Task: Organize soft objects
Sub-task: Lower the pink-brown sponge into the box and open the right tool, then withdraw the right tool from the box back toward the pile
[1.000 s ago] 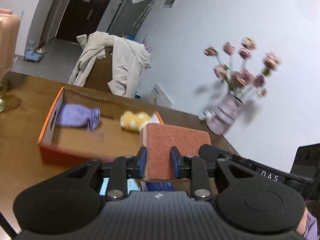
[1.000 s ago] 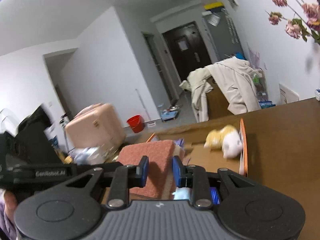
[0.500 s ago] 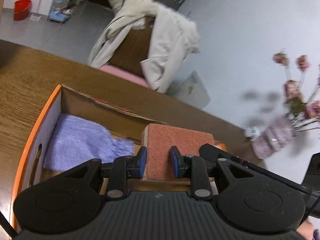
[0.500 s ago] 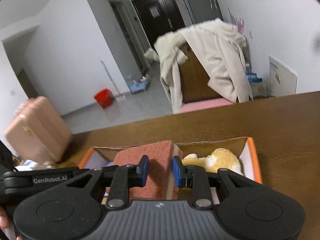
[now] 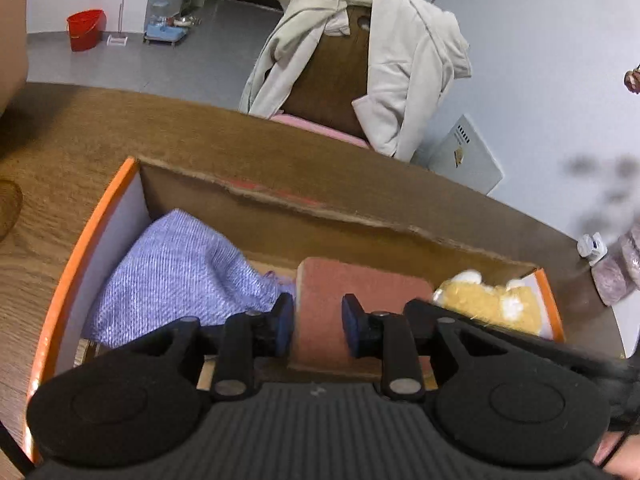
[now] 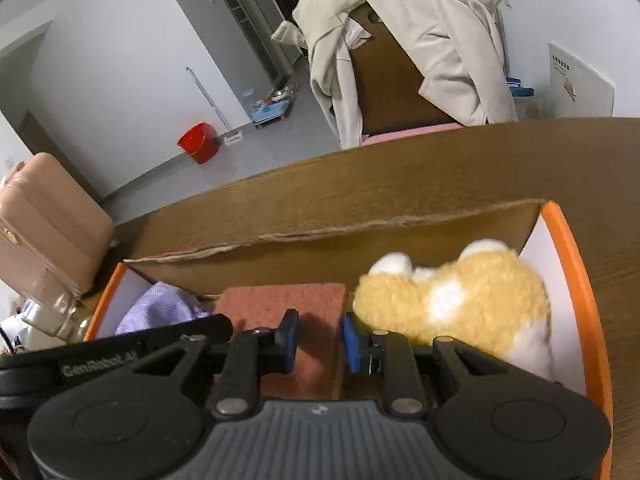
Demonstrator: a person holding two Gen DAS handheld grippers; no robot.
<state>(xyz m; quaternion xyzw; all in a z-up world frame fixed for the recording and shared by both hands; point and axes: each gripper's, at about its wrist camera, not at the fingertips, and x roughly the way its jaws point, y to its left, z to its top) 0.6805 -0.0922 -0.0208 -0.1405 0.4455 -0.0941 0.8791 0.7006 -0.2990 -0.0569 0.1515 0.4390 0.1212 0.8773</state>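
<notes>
Gripping, left gripper (image 5: pixel 316 320): jaws opening, sponge (image 5: pixel 360 292) between them.
Right gripper (image 6: pixel 318 338): jaws clamped on the sponge.
Box (image 5: pixel 132 196): sponge inside; cloth (image 5: pixel 180 272) left of jaws, plush toy (image 6: pixel 452 296) right.

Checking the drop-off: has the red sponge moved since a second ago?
Yes. The red sponge, gripped by both grippers, has come down into the orange box, between purple cloth and yellow plush.
</notes>
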